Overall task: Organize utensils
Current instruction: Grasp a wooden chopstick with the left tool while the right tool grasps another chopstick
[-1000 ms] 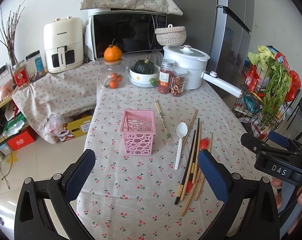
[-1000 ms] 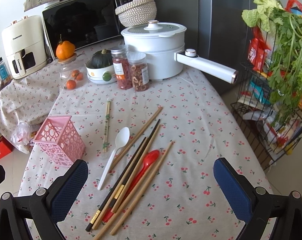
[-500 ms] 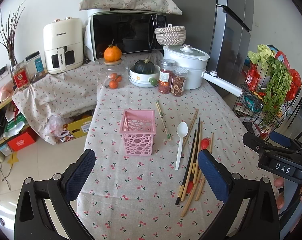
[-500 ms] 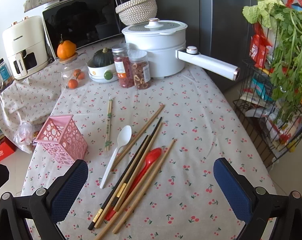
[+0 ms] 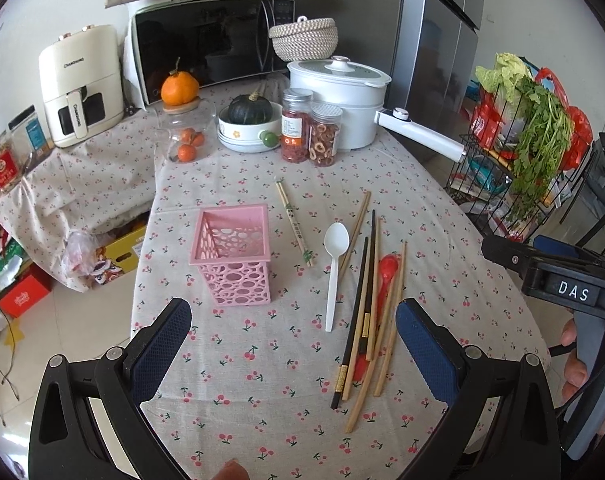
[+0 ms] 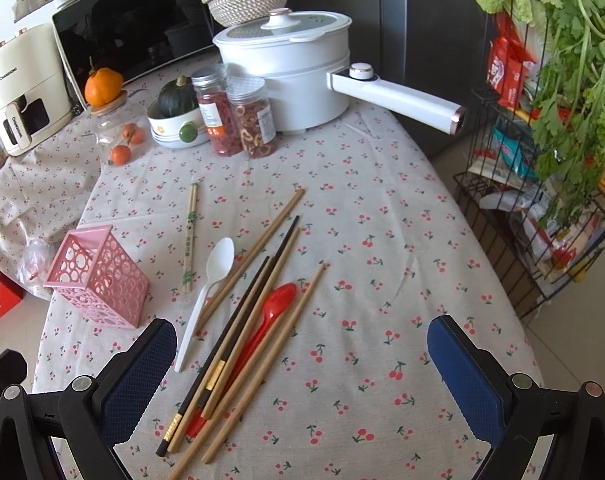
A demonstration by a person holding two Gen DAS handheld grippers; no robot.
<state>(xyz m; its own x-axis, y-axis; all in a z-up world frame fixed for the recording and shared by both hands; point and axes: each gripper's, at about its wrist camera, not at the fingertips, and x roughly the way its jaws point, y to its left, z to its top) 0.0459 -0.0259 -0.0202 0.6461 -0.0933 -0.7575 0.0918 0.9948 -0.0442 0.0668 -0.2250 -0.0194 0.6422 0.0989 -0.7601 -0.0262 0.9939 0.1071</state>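
A pink perforated utensil basket [image 5: 233, 254] [image 6: 98, 276] stands upright and empty on the cherry-print tablecloth. To its right lie a white plastic spoon [image 5: 334, 268] [image 6: 210, 292], a red spoon [image 5: 384, 276] [image 6: 270, 316], several wooden and black chopsticks [image 5: 366, 312] [image 6: 238, 320], and a paper-wrapped chopstick pair [image 5: 294, 224] [image 6: 189, 236]. My left gripper [image 5: 294, 344] is open and empty, hovering near the table's front edge. My right gripper [image 6: 302, 372] is open and empty above the chopstick pile; its body shows in the left wrist view [image 5: 558, 280].
At the table's far end stand a white pot with a long handle [image 6: 394, 92], two jars [image 6: 238, 116], a bowl with a squash [image 5: 250, 124] and a glass jar of oranges [image 5: 186, 136]. A wire rack with greens [image 6: 542, 160] stands off the right edge.
Both grippers have drifted slightly forward and nearer the table. Nothing on the table has moved and both stay open.
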